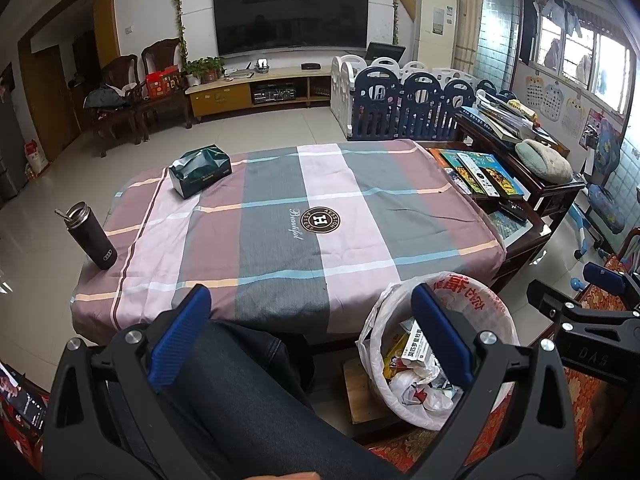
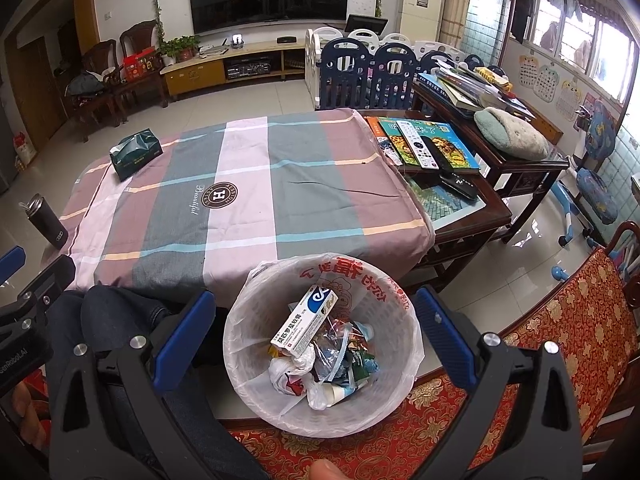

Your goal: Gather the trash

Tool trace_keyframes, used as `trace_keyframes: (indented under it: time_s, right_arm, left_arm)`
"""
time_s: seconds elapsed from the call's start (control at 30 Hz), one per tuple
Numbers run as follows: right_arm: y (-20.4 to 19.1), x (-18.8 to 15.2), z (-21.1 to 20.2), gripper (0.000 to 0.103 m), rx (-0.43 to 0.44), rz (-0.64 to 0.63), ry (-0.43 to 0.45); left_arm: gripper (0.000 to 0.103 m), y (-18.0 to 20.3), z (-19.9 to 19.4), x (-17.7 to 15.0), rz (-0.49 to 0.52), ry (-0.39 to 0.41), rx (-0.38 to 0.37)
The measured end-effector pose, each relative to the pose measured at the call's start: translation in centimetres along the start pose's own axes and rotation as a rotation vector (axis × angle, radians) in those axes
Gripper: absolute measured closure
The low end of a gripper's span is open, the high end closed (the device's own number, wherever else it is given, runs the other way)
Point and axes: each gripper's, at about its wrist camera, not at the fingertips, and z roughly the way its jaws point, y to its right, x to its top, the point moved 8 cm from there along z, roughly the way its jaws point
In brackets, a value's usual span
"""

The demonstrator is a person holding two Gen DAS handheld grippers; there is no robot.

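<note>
A white lined trash bin [image 2: 404, 340] stands on the floor by the table's near edge and holds wrappers, crumpled plastic and a white medicine box [image 2: 306, 322]. My right gripper [image 2: 316, 340] hangs open above the bin, nothing between its blue fingers [image 2: 184, 340]. My left gripper [image 1: 310, 340] is open too, held over a person's jeans-clad knee, with the bin [image 1: 496, 312] to its right and the box [image 1: 416, 348] showing inside. The right gripper's black frame [image 1: 592, 320] shows at the right edge of the left wrist view.
The plaid-covered table [image 1: 288, 216] carries a green tissue pack [image 1: 200, 170] at its far left and a black tumbler [image 1: 90, 236] at the left edge. Books and remotes [image 2: 424, 144] lie on a dark wooden side table to the right. A red patterned sofa cushion [image 2: 560, 320] sits beside the bin.
</note>
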Motion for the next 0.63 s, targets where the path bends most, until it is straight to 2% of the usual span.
trace_keyframes:
  time_s: [0.43, 0.57, 0.63]
  right_arm:
    - [0.4, 0.1, 0.1, 0.005, -0.005, 0.012, -0.007]
    - [0.7, 0.8, -0.8, 0.005, 0.01, 0.041, 0.036]
    - [0.3, 1.6, -2.0, 0.005, 0.041, 0.041, 0.097]
  left_arm:
    - [0.003, 0.4, 0.4, -0.2, 0.011, -0.001, -0.007]
    - [0.003, -0.2, 1.2, -0.2, -0.001, -0.015, 0.015]
    - [0.003, -0.7, 2.0, -0.2, -0.003, -0.021, 0.031]
